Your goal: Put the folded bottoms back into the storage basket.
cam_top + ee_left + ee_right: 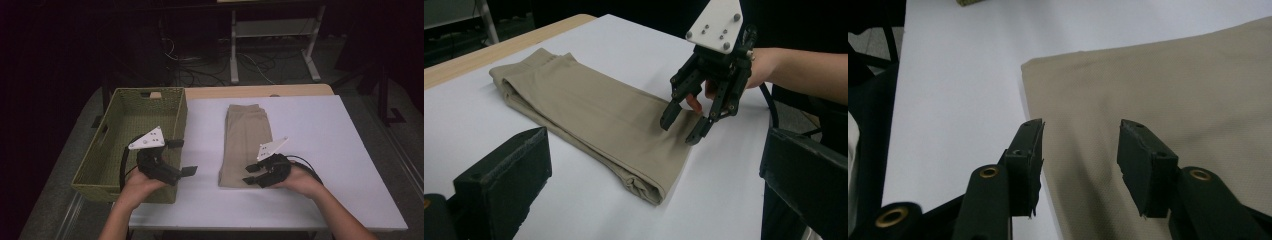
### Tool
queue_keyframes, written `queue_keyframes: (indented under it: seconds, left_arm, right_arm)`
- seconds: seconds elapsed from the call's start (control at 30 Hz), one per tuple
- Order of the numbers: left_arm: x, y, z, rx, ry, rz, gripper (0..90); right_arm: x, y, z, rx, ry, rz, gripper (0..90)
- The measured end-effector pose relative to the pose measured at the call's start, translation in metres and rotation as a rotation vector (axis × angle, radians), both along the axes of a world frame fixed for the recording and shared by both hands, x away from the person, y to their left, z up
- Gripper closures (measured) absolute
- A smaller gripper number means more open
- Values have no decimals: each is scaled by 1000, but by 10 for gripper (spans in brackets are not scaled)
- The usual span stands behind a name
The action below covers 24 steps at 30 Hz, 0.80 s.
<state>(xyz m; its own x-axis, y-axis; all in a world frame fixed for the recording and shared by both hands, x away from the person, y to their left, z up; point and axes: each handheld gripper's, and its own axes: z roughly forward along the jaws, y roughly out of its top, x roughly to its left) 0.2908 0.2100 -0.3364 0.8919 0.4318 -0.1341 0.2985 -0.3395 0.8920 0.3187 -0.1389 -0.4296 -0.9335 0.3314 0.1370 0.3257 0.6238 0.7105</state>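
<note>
step: looks like the pickup stage, grabbing the folded khaki trousers [246,145] to get them into the green woven basket [111,150], I'd guess
trousers: flat on the white table [320,150], just right of the basket
right gripper [251,175]: jaws half open over the near edge of the cloth, nothing pinched
left gripper [181,156]: jaws wide, empty, by the basket's right wall
next: probably dip lower and close on the fold
</note>
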Motion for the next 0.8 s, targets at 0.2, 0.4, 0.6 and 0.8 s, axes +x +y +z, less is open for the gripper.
queue_keyframes:
  seconds: [0.2, 0.4, 0.6, 0.8]
  left_arm:
    - [0, 0, 0, 0, 0, 0, 4]
    - [0, 0, 0, 1, 1, 0, 4]
    - [0, 0, 0, 1, 0, -1, 4]
    - [0, 0, 0, 1, 1, -1, 4]
  right_arm:
    - [0, 1, -7, -18, 4, 10, 511]
    - [0, 3, -9, -25, -11, 20, 487]
    - [-3, 8, -15, -90, -58, 40, 413]
    - [-7, 11, -16, -116, -86, 60, 392]
